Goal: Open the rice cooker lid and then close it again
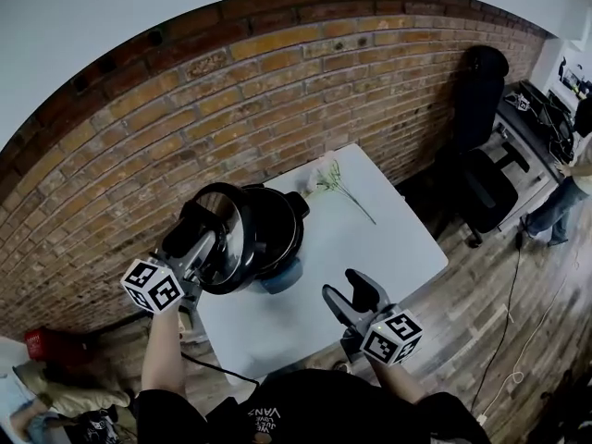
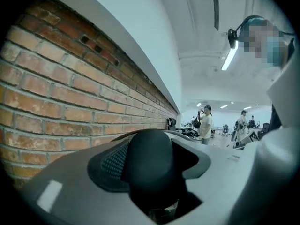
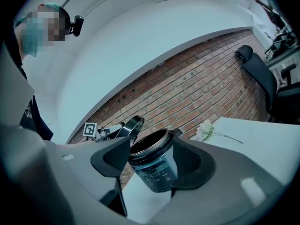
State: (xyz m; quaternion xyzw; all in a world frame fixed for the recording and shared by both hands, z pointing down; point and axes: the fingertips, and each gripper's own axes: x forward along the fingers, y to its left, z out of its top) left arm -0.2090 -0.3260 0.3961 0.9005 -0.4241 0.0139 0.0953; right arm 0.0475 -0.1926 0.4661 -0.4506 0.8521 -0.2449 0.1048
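Observation:
The black rice cooker [image 1: 280,240] stands on the white table [image 1: 370,239] near the brick wall, its pot open to the top. Its round lid [image 1: 228,239] is swung up on edge at the cooker's left side. My left gripper [image 1: 203,236] is shut on the lid's black handle [image 2: 151,165], which fills the space between its jaws in the left gripper view. My right gripper [image 1: 356,294] hovers over the table's near edge, open and holding nothing. In the right gripper view the cooker [image 3: 152,165] and raised lid [image 3: 131,127] show between that gripper's [image 3: 151,168] spread jaws.
A white flower sprig [image 1: 328,180] lies at the table's far end, behind the cooker. The brick wall [image 1: 277,91] runs close behind. A black office chair [image 1: 486,192] and a standing person [image 1: 569,178] are to the right; a red crate [image 1: 44,345] sits on the floor at left.

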